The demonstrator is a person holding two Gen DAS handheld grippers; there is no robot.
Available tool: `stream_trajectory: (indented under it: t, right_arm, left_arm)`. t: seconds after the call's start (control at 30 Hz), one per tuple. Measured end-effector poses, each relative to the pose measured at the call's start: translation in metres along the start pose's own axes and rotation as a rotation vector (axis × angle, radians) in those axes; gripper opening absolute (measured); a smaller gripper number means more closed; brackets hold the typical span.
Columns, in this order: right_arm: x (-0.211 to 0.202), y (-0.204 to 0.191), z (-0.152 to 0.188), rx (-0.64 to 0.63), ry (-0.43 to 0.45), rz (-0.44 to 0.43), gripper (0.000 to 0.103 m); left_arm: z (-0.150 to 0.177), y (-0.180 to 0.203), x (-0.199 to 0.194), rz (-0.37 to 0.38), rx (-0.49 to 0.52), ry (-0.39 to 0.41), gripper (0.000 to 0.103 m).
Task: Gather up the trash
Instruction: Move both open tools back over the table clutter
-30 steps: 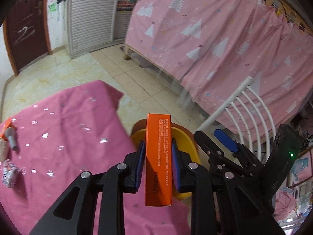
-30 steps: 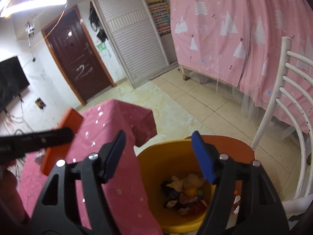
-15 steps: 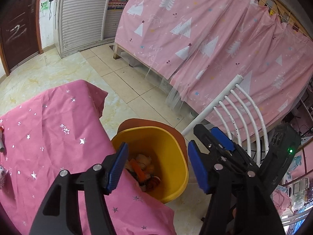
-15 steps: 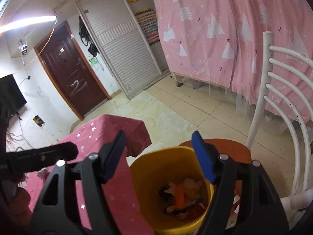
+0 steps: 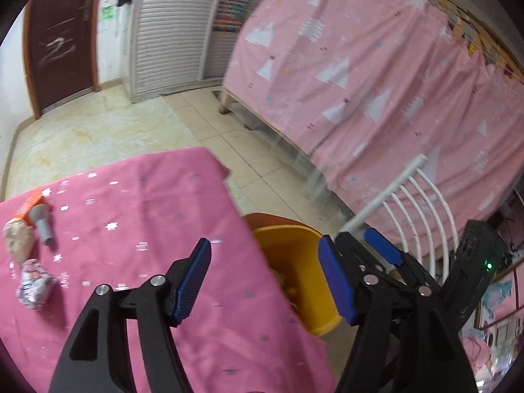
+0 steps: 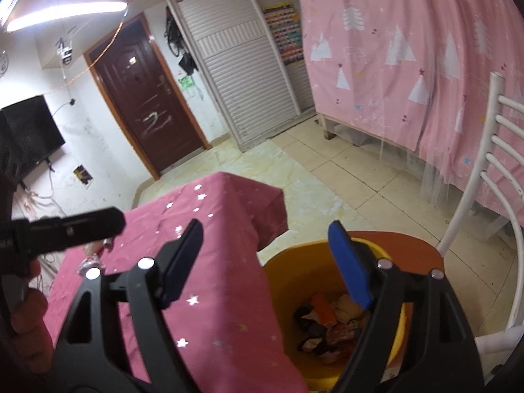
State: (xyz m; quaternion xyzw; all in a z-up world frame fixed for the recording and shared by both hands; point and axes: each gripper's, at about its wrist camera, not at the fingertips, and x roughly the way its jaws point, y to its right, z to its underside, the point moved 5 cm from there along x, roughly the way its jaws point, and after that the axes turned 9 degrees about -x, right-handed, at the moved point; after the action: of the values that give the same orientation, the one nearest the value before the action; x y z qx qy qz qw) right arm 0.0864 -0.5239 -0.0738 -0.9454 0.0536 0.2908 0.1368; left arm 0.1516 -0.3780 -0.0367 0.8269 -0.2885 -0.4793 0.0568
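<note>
Now both grippers stand empty, jaws opening: left gripper (image 5: 265, 281), right gripper (image 6: 271, 262). Remaining trash lies at the frame's left: a crumpled wrapper (image 5: 32, 283), likely light and crushable, best pinched across its middle. Bin (image 6: 294, 271) lower right.

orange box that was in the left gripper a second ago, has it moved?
Yes. The orange box has left the left gripper, whose jaws are opening with nothing between them, and now lies inside the yellow bin among the trash.
</note>
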Motion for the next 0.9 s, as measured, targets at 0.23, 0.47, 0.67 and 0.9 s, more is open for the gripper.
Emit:
stream_trajectory:
  t: [0.23, 0.47, 0.67, 0.9]
  right_arm:
    - [0.017, -0.049, -0.004, -0.092, -0.038, -0.048, 0.076]
    - [0.031, -0.094, -0.004, -0.163, -0.068, -0.089, 0.076]
    - [0.044, -0.138, -0.001, -0.239, -0.102, -0.135, 0.076]
    - [0.057, -0.192, 0.003, -0.327, -0.133, -0.202, 0.077]
  left_arm:
    - [-0.012, -0.066, -0.020, -0.074, -0.056, 0.042, 0.062]
    - [-0.017, -0.118, -0.037, -0.099, -0.124, 0.068, 0.062]
    - [-0.022, -0.161, -0.051, -0.142, -0.166, 0.097, 0.062]
    - [-0.029, -0.211, -0.060, -0.212, -0.227, 0.105, 0.062]
